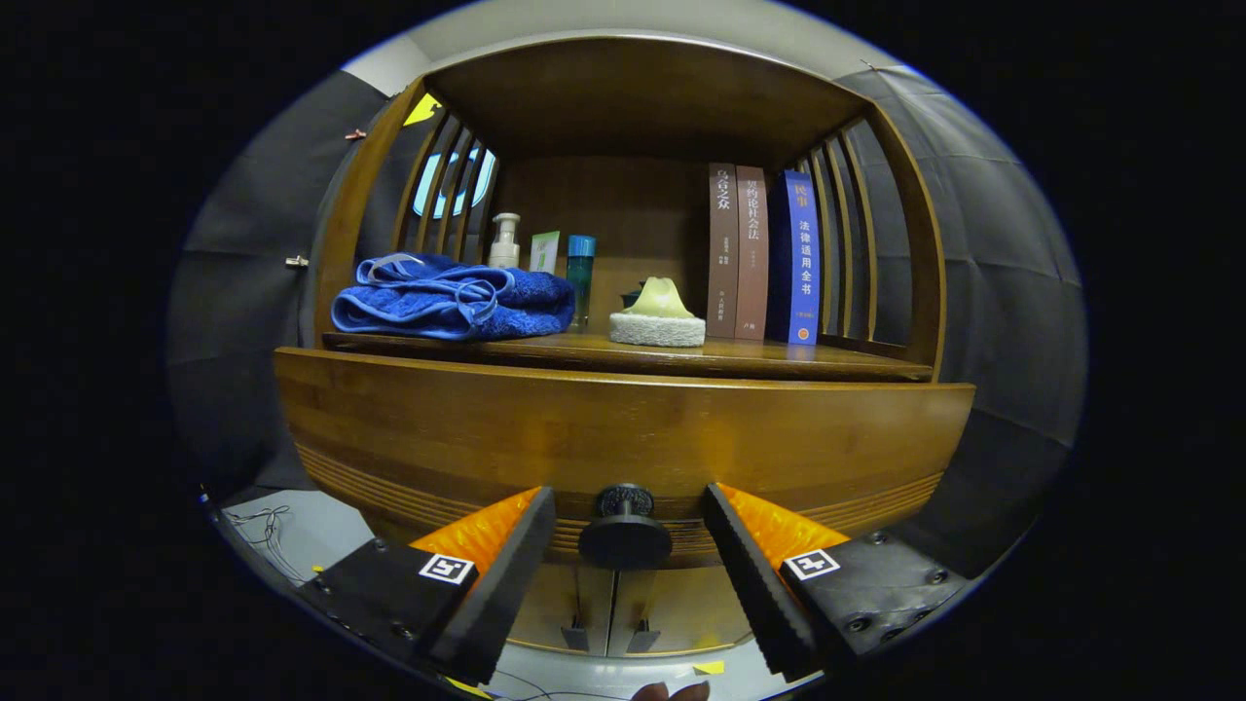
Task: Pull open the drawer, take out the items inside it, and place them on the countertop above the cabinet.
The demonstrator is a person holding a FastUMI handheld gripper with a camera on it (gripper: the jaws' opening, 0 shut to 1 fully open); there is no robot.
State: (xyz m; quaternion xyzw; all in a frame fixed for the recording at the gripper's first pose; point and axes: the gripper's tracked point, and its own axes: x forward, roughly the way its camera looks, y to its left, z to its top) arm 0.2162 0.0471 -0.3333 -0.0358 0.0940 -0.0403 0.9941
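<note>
Since the drawer point(623, 438) is closed and nothing has been taken out of it, we judge the opening step to be in hand: the tongs point(628, 516) stand wide open, holding nothing, with the round black knob point(625, 531) between the two fingers and touching neither. The next move, as we see it, calls for closing both fingers on the knob and pulling straight back. The countertop point(681, 358) lies beyond and above the fingertips, carrying a folded blue towel point(453, 297), bottles point(504, 241) and upright books point(764, 253).

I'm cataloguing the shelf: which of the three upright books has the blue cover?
The blue book, the last of the three, nearest the slatted side; the other two are brown. The open gripper flanks the drawer knob, far below them.
</note>
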